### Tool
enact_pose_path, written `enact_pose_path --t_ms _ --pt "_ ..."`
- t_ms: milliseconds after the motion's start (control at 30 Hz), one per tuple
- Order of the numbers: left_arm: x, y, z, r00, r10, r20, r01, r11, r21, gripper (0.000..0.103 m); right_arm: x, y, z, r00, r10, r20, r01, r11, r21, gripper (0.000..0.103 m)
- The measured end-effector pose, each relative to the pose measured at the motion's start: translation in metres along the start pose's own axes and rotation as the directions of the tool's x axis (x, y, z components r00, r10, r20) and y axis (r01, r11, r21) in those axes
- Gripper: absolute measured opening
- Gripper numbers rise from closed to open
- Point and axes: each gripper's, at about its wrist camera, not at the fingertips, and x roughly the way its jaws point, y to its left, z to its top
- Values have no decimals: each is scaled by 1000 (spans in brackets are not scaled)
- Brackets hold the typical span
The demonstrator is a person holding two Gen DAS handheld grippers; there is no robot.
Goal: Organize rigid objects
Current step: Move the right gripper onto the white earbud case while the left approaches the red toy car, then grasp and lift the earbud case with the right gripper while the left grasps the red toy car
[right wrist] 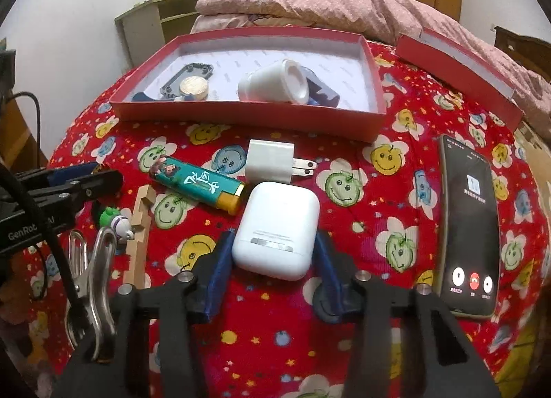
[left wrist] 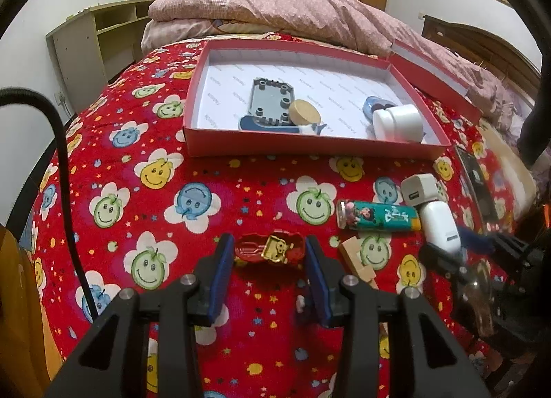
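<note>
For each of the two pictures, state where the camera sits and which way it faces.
Left wrist: on the left gripper, facing forward and down at a red trinket between its blue fingers.
Right wrist: on the right gripper, facing forward and down at a white earbud case between its fingers.
Shared: the red box, lighter and charger plug; each view also catches the other gripper.

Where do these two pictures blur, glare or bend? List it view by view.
Left wrist view: the fisheye bows the red cardboard tray and darkens the corners; the white earbud case and the right gripper at the right edge are smeared. Right wrist view: sharper, the same case is crisp, the black smartphone has a lit screen, and the edges curve.
</note>
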Motion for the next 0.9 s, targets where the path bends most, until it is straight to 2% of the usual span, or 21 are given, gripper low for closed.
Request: enact_pose_path --t_ms 233,500,600,633,900 --pt "-6 0 2 1000 -8 3 8 1000 2 43 -6 -3 -2 1000 24 3 -24 1000 19 48" --pt "-13 -6 16 1000 -30 7 30 1000 0 43 -26 -5 -4 996 73 46 -74 997 31 46" --pt "-12 -9 23 999 -33 -1 33 999 0 43 -32 -6 -1 993 94 72 -96 995 25 41" --pt "-13 -11 25 1000 -26 0 26 1000 3 43 -34 -5 0 992 100 80 -102 995 22 26" --pt "-17 -12 33 1000 -14 20 14 1000 6 43 -30 -10 2 991 112 78 -114 993 13 25"
